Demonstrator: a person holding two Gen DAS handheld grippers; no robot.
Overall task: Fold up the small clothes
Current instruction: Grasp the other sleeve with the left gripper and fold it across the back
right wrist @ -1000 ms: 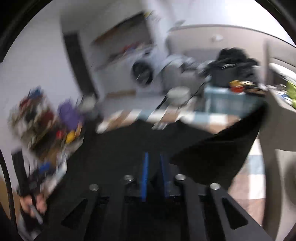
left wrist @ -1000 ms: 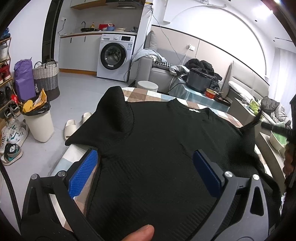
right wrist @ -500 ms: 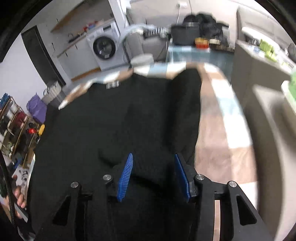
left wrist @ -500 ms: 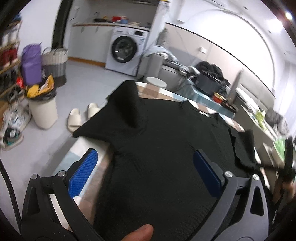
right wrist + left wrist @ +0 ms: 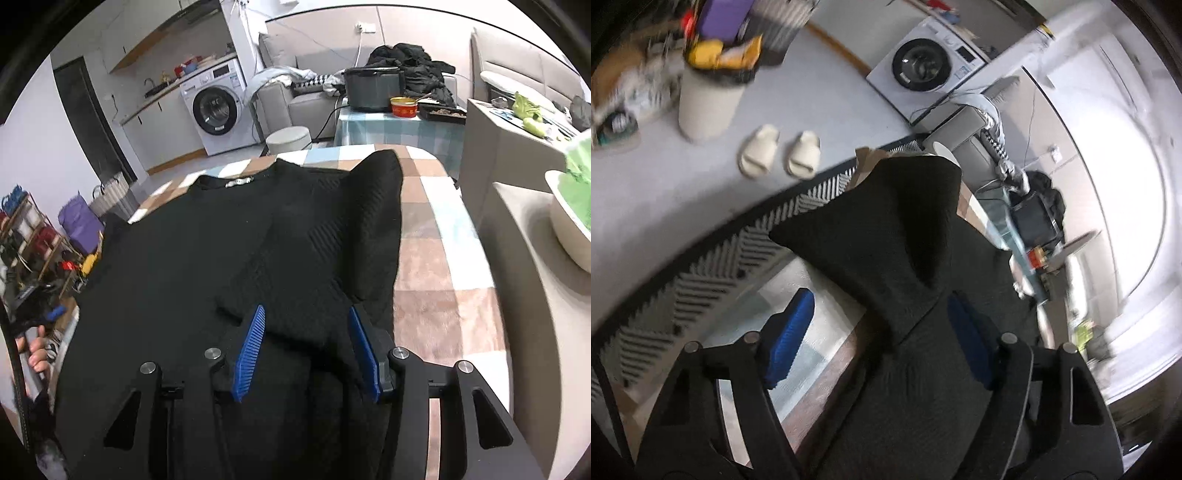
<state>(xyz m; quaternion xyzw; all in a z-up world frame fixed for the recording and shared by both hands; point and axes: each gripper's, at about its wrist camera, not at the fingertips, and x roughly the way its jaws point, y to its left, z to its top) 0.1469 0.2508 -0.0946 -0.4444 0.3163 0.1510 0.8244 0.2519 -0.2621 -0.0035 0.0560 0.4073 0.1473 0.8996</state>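
Note:
A black knit top [image 5: 207,254] lies flat on the checked table cover [image 5: 436,258], neck label at the far edge. Its right sleeve [image 5: 354,236] is folded inward onto the body. My right gripper [image 5: 306,343] is open over the folded sleeve end, jaws either side of the cloth. In the left wrist view the left sleeve [image 5: 886,229] stands up in a loose peak at the table's left edge. My left gripper [image 5: 882,332] is open, jaws wide, straddling the base of that sleeve.
Table cover [image 5: 798,354] edge and a zigzag rug [image 5: 713,266] lie below the left gripper. Slippers [image 5: 779,153], a bin [image 5: 705,103] and a washing machine [image 5: 218,110] stand on the floor. A side table with a pot [image 5: 373,90] is beyond; a white bowl [image 5: 569,221] at right.
The left gripper swung left and tilted down over the left sleeve at the table edge. The right gripper let the right sleeve drop folded on the body and opened wider.

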